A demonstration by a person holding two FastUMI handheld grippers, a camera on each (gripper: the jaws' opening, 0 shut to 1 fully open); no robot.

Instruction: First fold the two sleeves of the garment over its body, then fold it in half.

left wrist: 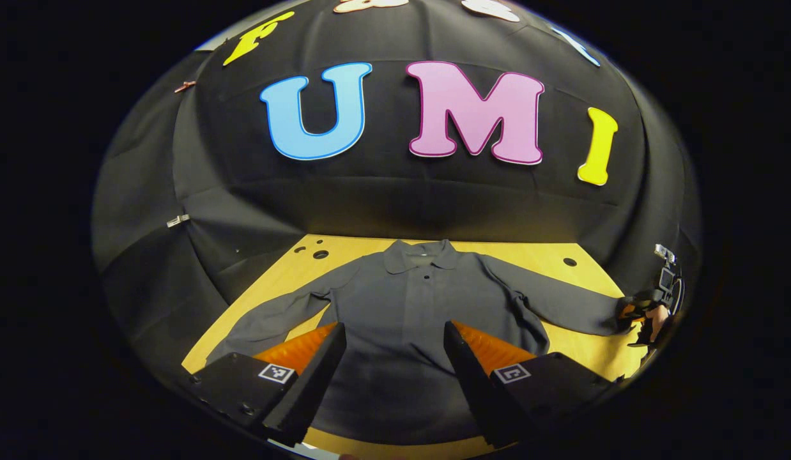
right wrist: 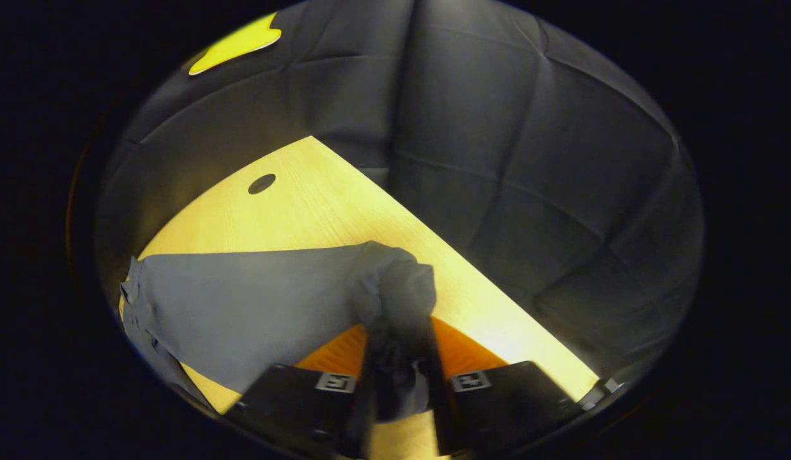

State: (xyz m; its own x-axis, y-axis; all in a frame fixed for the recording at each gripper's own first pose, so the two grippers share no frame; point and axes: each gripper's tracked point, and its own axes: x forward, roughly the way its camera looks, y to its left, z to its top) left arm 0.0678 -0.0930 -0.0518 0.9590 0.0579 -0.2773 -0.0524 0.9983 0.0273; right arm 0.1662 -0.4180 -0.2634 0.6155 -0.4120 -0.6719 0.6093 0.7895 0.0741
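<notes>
A dark grey long-sleeved shirt [left wrist: 402, 319] lies flat on the wooden table [left wrist: 555, 255], collar toward the back wall, both sleeves spread out to the sides. My left gripper [left wrist: 389, 377] hovers open above the shirt's lower body, nothing between its fingers. In the left gripper view, my right gripper [left wrist: 651, 310] sits at the far right, at the end of the shirt's right sleeve. In the right gripper view, my right gripper [right wrist: 399, 377] is shut on the bunched cuff of that sleeve [right wrist: 255, 300], with the cuff fabric [right wrist: 399, 294] humped up just ahead of the fingertips.
Black cloth walls close the table in at the back and on both sides. Small round holes [left wrist: 320, 254] dot the tabletop near the back; one such hole [right wrist: 261, 184] lies beyond the sleeve. The table's right edge [right wrist: 472, 255] runs close past the cuff.
</notes>
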